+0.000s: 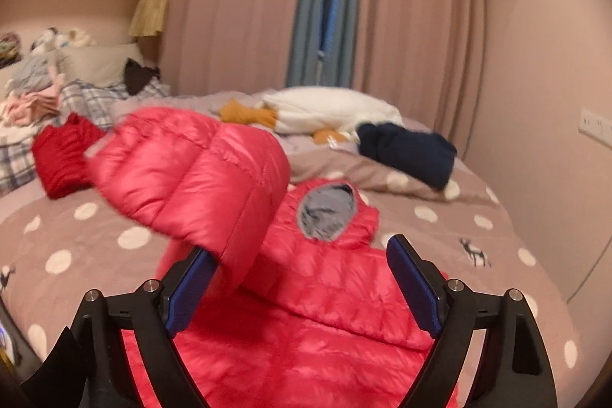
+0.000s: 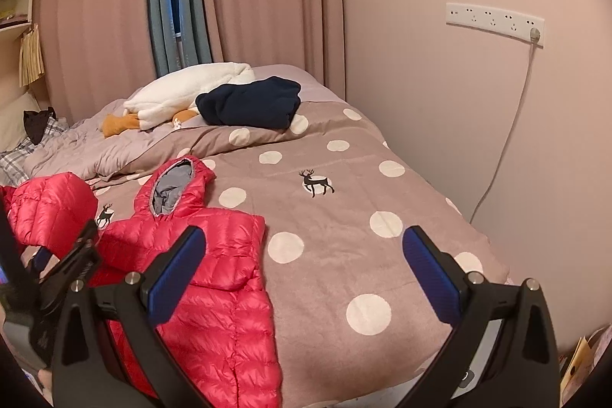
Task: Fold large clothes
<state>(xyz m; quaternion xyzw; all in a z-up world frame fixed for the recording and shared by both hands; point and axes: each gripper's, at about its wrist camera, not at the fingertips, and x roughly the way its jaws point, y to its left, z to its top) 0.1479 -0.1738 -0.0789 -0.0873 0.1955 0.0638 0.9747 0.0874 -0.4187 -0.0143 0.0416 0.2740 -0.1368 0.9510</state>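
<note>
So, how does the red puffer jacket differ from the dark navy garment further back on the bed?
The red puffer jacket is shiny and quilted; the navy garment looks matte and soft. The jacket lies spread out near the camera, hood showing; the navy one is bundled compactly beside the white plush toy. Both rest on the dotted bedcover.

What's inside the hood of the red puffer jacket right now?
Inside the hood only crumpled grey lining shows. The red puffer jacket lies on the dotted blanket; deeper inside is hidden.
</note>
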